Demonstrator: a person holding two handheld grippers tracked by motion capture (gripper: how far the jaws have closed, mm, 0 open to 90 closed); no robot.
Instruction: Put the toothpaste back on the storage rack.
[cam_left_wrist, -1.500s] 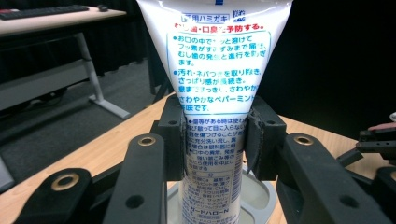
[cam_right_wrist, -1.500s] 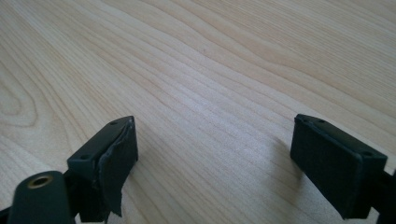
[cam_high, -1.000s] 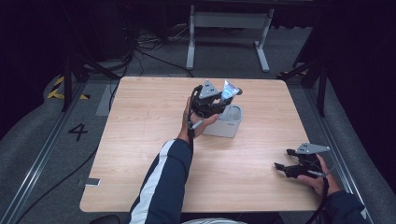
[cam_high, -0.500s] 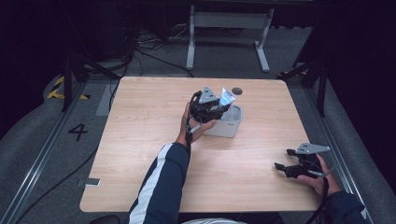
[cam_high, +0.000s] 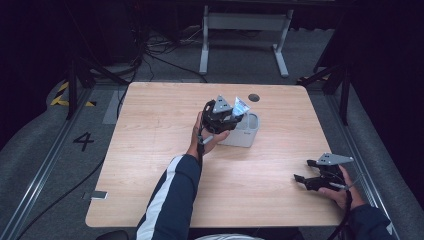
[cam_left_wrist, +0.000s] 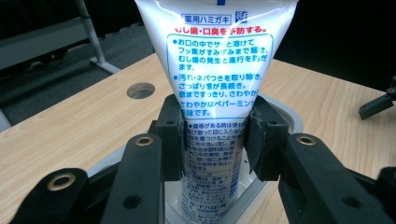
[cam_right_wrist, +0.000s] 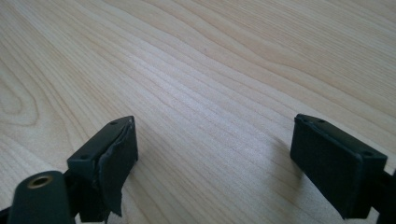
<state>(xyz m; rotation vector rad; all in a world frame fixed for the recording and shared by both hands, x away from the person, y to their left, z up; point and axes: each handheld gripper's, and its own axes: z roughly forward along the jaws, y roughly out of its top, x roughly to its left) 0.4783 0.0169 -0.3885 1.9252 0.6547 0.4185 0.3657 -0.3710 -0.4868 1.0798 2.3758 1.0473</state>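
White plastic toothpaste tube (cam_left_wrist: 218, 70) clamped upright between the jaws of the left gripper (cam_high: 220, 116), lower end standing inside the pale grey container (cam_high: 249, 134) near the middle of the wooden desk (cam_high: 150, 150); crimped wide end pointing up, printed side facing the camera in the left gripper view. Looks like the placing step, nearly finished: tube already down in the container, only the release left. Calls next for easing the jaws apart and lifting straight up, slowly, so the tube does not tip out or drag the light container along. Pads (cam_left_wrist: 170, 140) squeezing the tube's narrow part from both sides, grip firm. Right gripper (cam_high: 320, 179) resting low at the near right edge of the desk, well apart from the container, jaws spread wide and empty over bare wood
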